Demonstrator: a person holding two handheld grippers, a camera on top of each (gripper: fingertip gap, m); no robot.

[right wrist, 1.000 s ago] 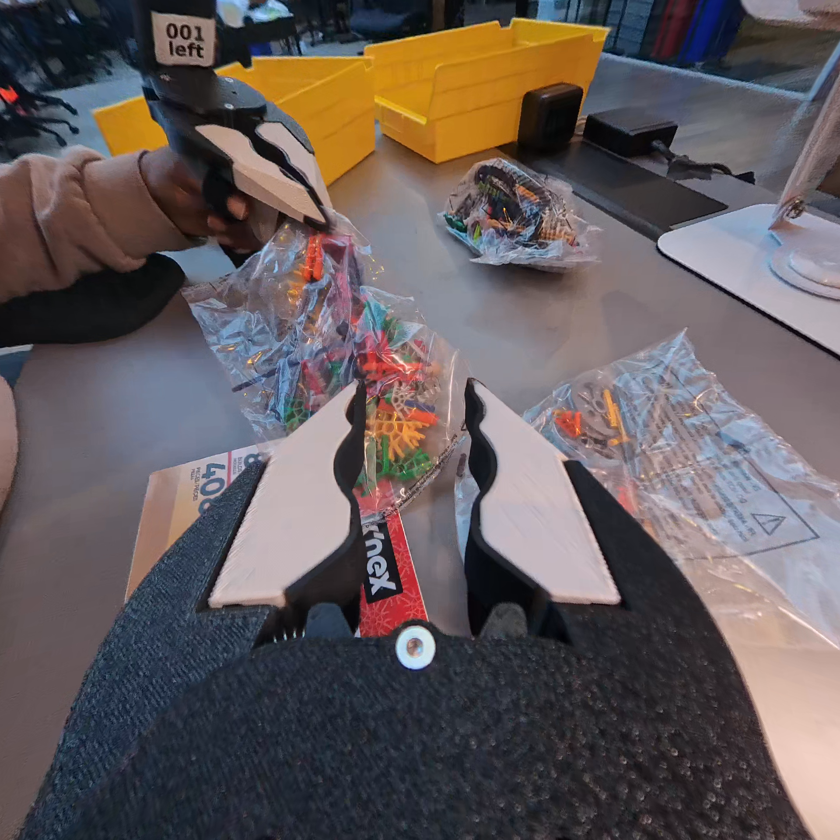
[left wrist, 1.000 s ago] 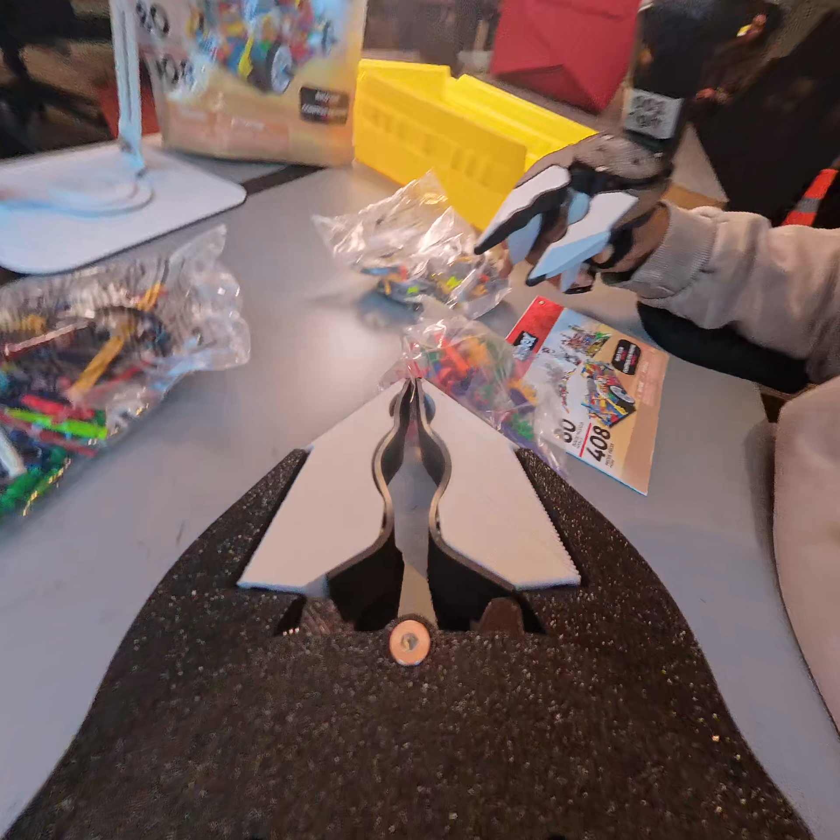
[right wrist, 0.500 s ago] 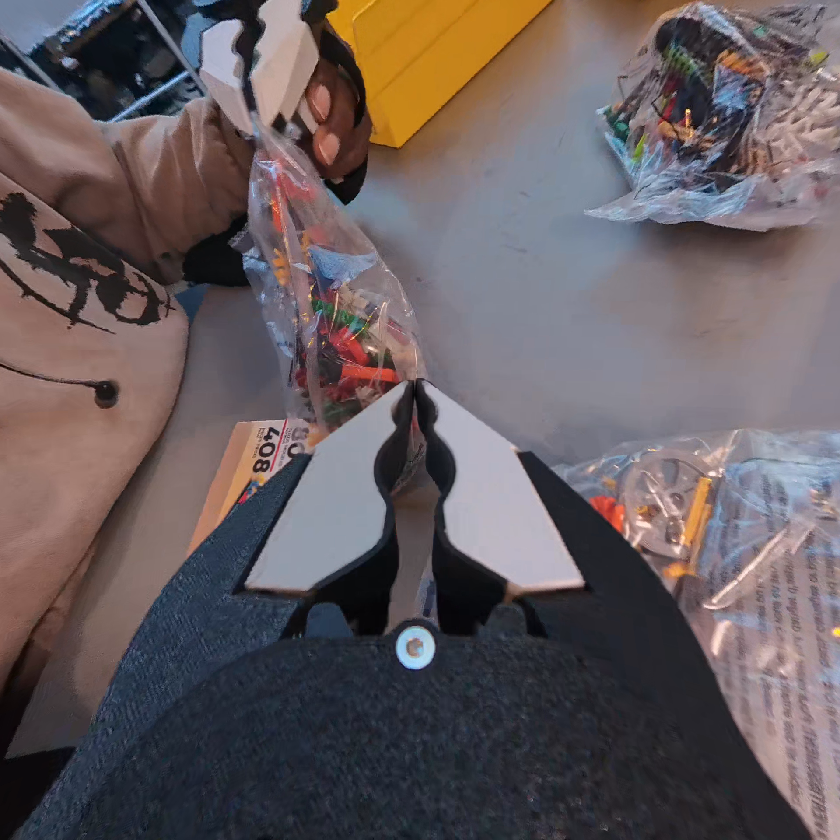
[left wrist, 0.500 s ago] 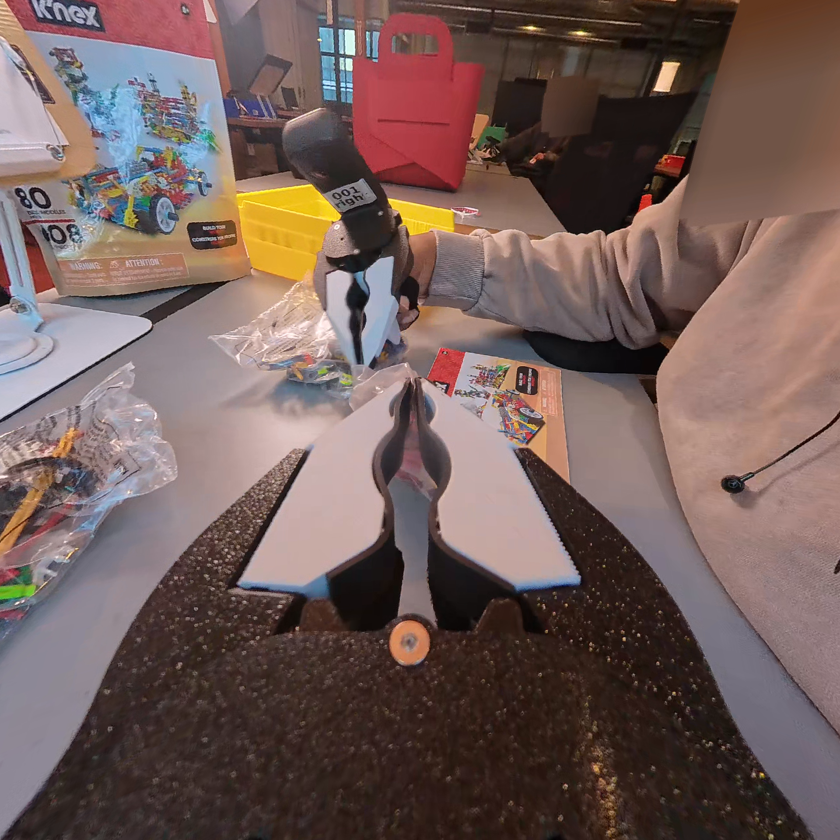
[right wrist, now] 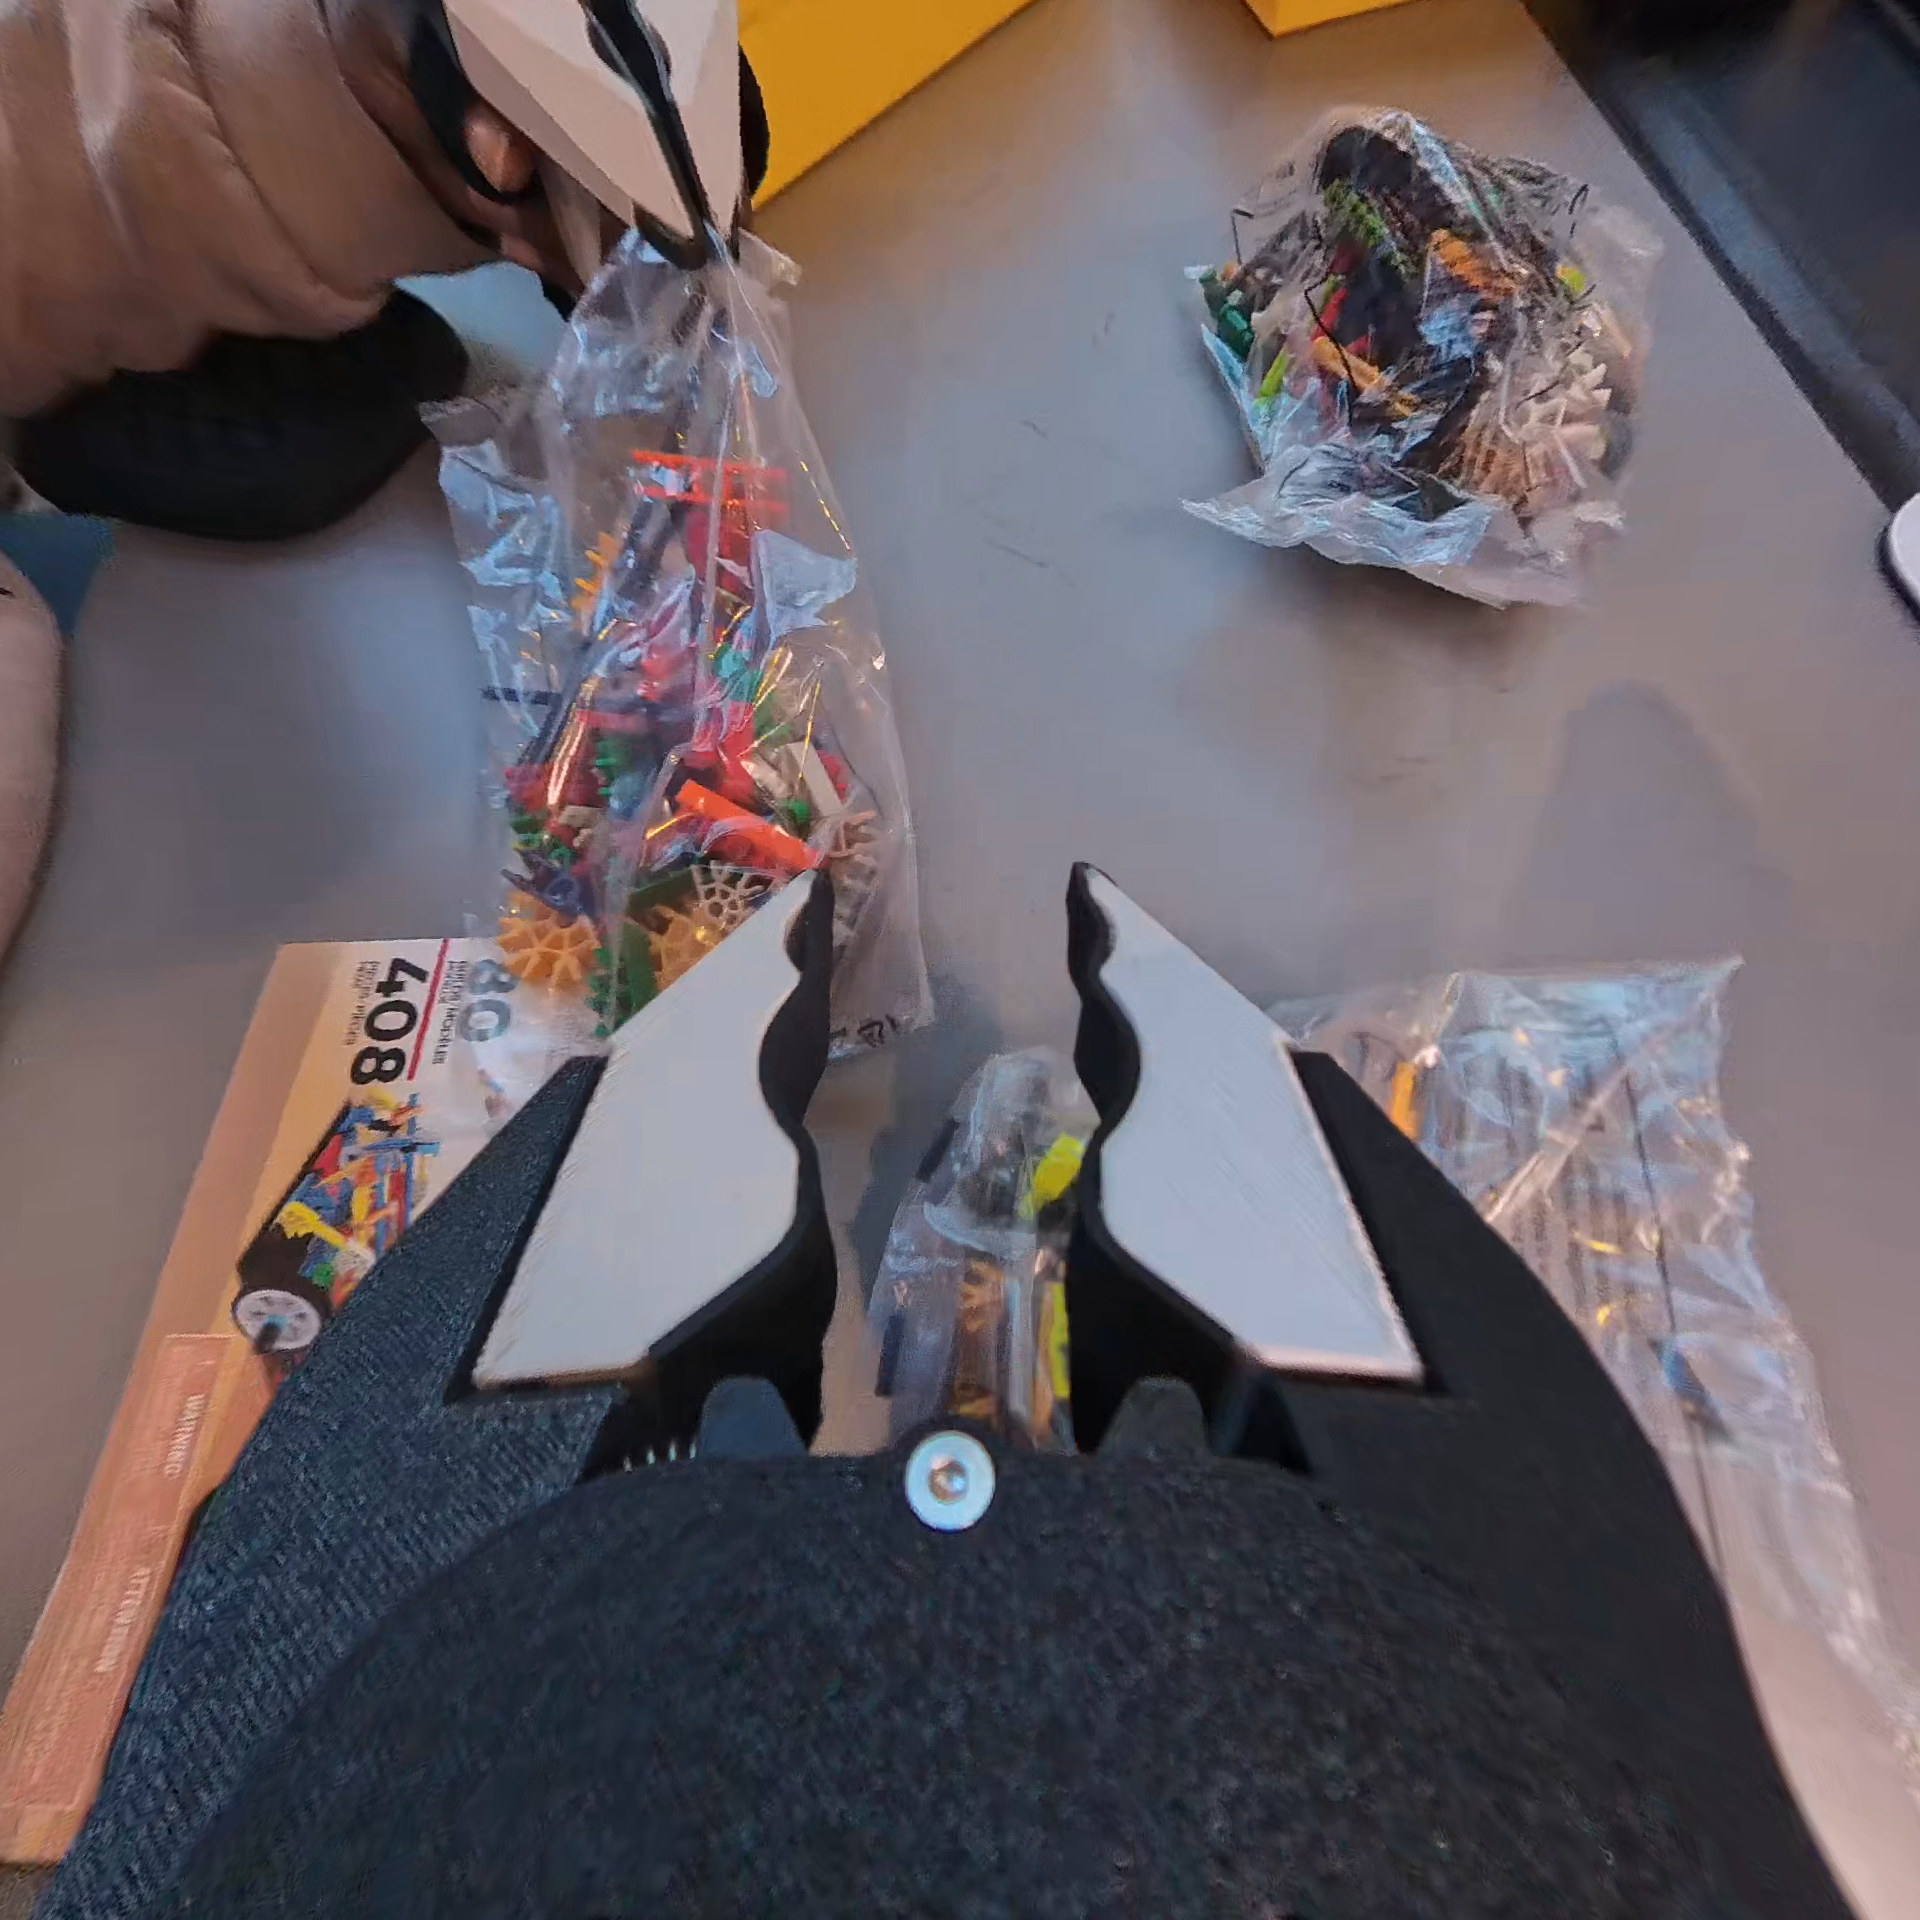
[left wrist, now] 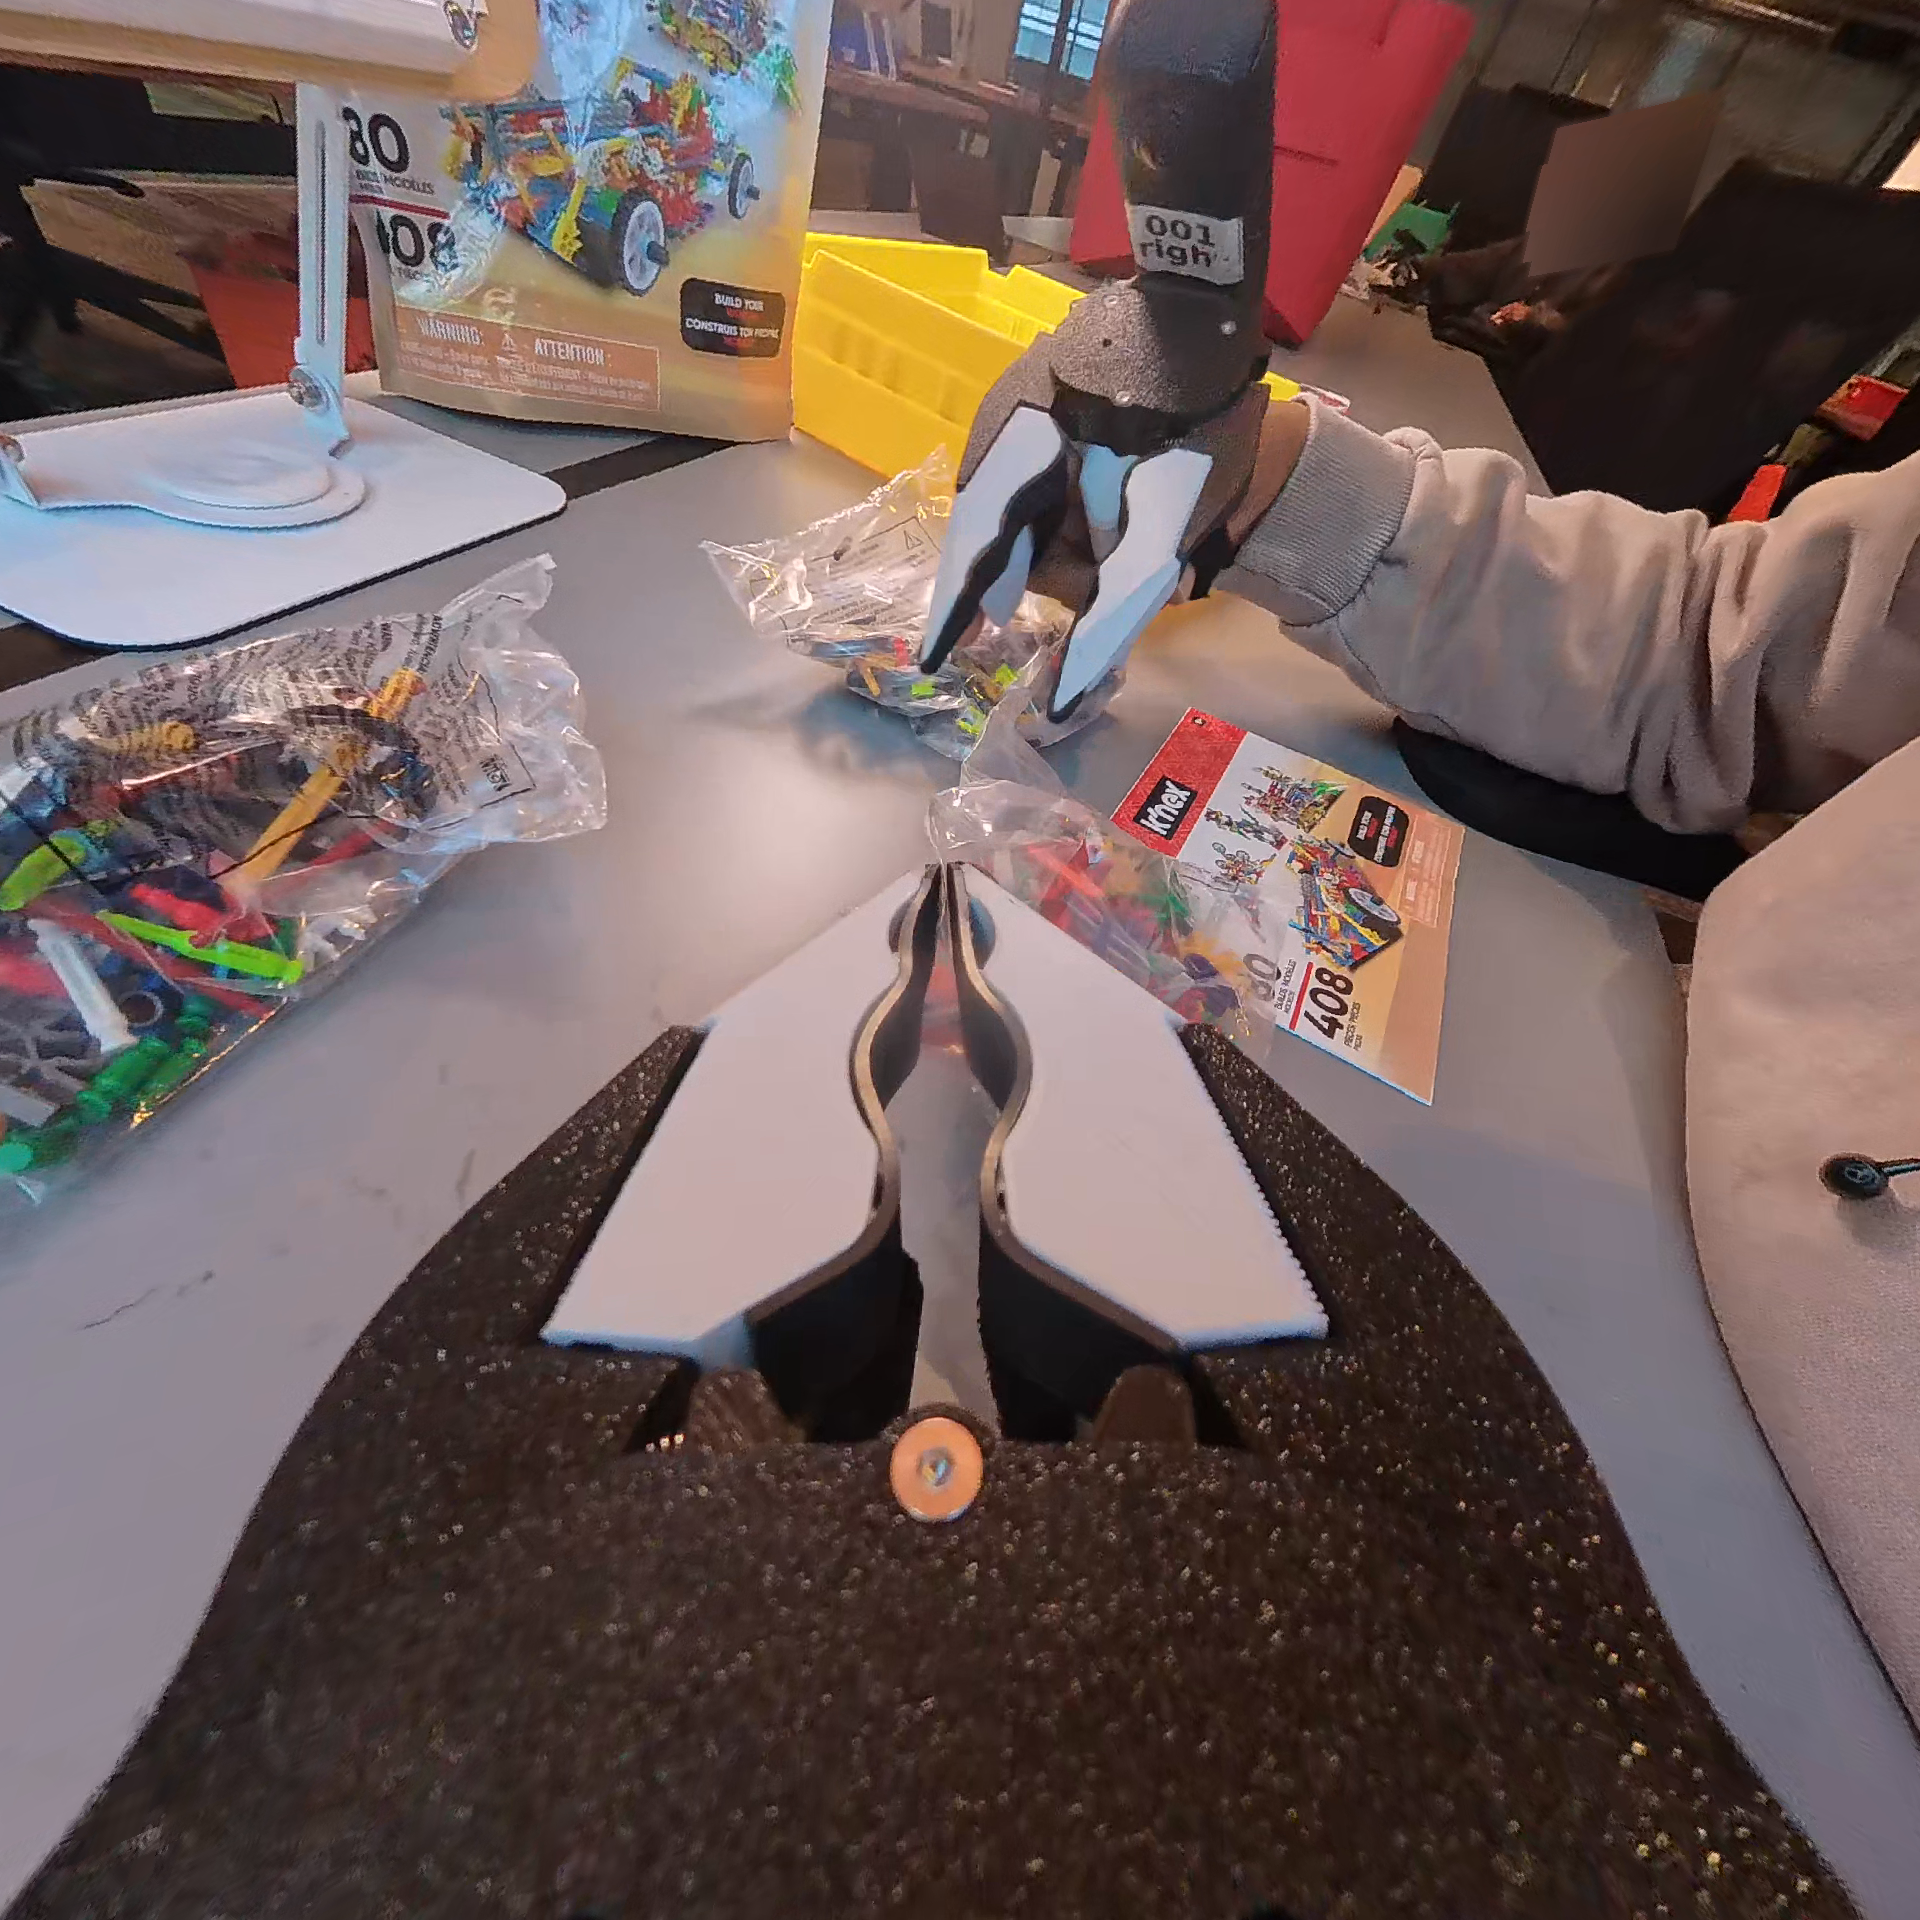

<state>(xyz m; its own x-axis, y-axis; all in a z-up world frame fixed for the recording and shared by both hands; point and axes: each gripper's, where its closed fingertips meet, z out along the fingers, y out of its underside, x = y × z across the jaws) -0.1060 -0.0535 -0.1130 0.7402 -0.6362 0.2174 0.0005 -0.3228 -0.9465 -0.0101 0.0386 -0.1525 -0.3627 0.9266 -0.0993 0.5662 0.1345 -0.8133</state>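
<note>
My left gripper is shut on the top edge of a clear plastic bag of colourful toy parts; the right wrist view shows the bag hanging from it, its bottom on the grey table. My right gripper is open and empty, low over a small bag of parts that lies between its fingers; in the left wrist view it points down at that small bag.
A printed instruction booklet lies beside the held bag. A large bag of parts lies at the left, also in the right wrist view. A flat clear bag, a yellow bin, a toy box and a white lamp base stand around. My hands' fingertips stand some 15 centimetres from each other.
My right gripper, shut on the held bag's lower end half a second ago, has opened, let go and moved over to the small bag. My left gripper keeps hold of the bag's top.
</note>
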